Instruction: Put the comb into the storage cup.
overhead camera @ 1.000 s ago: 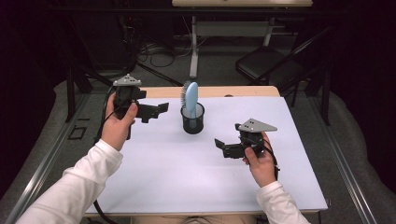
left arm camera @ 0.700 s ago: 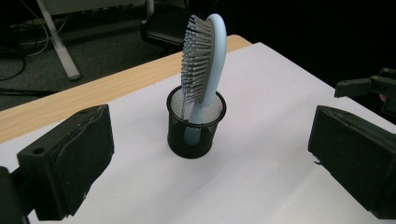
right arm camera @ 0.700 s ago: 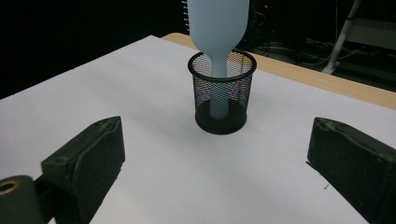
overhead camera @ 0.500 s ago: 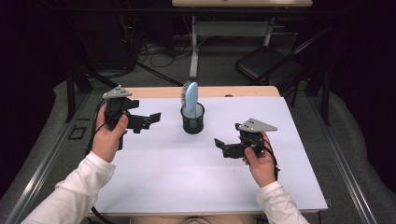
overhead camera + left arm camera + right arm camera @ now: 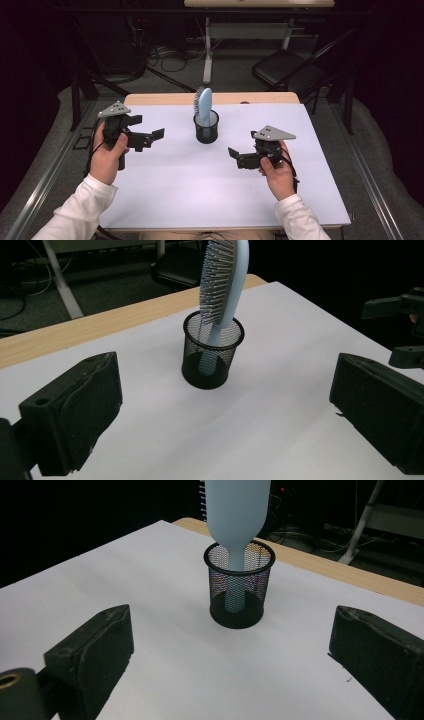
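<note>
Your brush [image 5: 203, 104] stands nearly upright, handle down, in the cup [image 5: 206, 131] near the counter's [image 5: 200, 200] far edge. Both hand-held grippers, left [image 5: 156, 135] and right [image 5: 234, 156], are spread and empty; the left seems marginally nearer.

A dim room — grey floor [image 5: 170, 82], a black chair [image 5: 285, 75], cables [image 5: 160, 52] under what may be a desk [image 5: 260, 3].
</note>
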### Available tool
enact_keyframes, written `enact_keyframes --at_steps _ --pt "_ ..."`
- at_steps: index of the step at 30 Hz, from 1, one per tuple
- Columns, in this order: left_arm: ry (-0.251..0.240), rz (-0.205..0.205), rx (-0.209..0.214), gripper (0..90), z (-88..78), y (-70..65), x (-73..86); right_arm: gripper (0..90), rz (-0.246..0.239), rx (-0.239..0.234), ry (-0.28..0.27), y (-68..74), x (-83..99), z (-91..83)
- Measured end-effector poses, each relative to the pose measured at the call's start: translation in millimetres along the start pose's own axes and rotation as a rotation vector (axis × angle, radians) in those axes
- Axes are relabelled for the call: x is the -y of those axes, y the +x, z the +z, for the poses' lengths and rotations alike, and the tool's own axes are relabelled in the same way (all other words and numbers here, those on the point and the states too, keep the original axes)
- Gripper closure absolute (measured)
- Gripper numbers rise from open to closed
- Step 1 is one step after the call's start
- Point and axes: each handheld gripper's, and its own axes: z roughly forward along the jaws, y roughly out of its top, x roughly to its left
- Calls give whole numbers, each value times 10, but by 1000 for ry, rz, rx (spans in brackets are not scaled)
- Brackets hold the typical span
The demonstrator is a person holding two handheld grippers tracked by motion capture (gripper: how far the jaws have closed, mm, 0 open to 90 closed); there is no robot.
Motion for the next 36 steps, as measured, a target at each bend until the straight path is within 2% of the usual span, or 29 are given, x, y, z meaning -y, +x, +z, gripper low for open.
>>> enact_keyframes --at_steps 7,17,26,29,36 --pt "-13 -21 -10 8 -30 55 165 36 -19 8 18 24 39 -73" --pt "-21 -57 -23 8 -39 131 493 35 16 46 36 -74 232 -240" --pt "-15 -56 -61 8 39 224 753 35 41 95 69 -195 459 -334" --pt "-20 -56 -60 8 52 247 818 35 47 111 80 -219 527 -348" --pt "-30 -52 -70 8 95 282 999 35 55 143 69 -256 630 -381"
